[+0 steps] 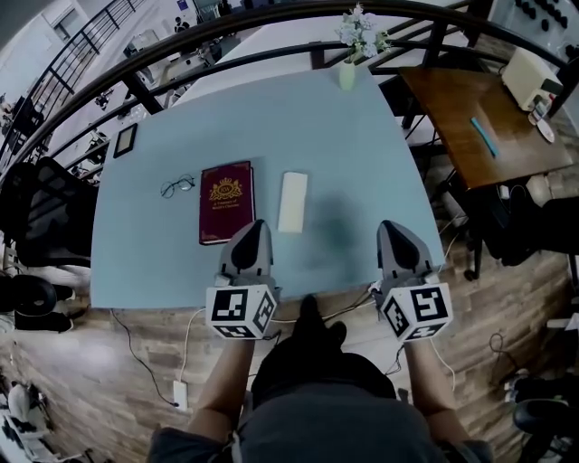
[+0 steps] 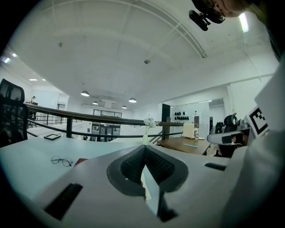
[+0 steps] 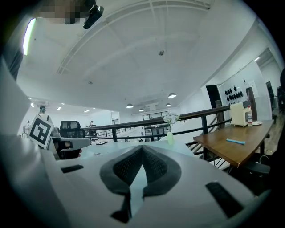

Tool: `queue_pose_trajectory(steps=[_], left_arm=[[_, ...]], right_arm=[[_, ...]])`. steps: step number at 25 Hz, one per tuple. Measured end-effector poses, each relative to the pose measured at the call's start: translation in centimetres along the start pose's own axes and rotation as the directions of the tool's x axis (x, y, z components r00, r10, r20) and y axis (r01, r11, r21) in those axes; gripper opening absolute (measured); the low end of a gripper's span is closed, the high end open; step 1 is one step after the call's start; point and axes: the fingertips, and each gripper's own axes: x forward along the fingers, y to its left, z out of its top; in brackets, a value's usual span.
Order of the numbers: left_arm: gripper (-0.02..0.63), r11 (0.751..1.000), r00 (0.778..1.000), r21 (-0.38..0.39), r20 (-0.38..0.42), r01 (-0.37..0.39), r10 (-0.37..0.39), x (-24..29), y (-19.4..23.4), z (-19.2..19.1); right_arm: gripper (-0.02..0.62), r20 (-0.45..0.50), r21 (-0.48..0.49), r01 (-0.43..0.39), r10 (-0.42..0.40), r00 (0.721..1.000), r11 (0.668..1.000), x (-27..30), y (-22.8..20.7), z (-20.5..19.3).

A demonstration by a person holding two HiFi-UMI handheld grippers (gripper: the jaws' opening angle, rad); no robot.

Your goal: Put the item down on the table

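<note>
A flat white rectangular item (image 1: 292, 202) lies on the light blue table (image 1: 362, 163), right of a maroon book (image 1: 226, 201). My left gripper (image 1: 256, 226) hovers at the table's near edge, its tip just short of the book's near right corner and the white item. Its jaws are shut with nothing between them (image 2: 144, 148). My right gripper (image 1: 390, 226) is level with it further right, over bare table, also shut and empty (image 3: 142, 147). Neither gripper touches the white item.
A pair of glasses (image 1: 178, 186) lies left of the book, with a black framed slab (image 1: 125, 139) at the far left. A vase of flowers (image 1: 348, 72) stands at the far edge. A railing (image 1: 271, 23) runs behind, and a wooden desk (image 1: 479, 127) is to the right.
</note>
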Motion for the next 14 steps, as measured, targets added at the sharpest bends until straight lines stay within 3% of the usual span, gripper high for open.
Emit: queue_pose_trajectory(steps=[14], left_arm=[[0.006,0.999,1.0,-0.05,-0.016,-0.018,0.017,0.86,0.82,-0.94]], right_arm=[[0.003,0.002,-0.003,0.008,-0.008,1.0,1.0,-0.06,-0.16,0.04]])
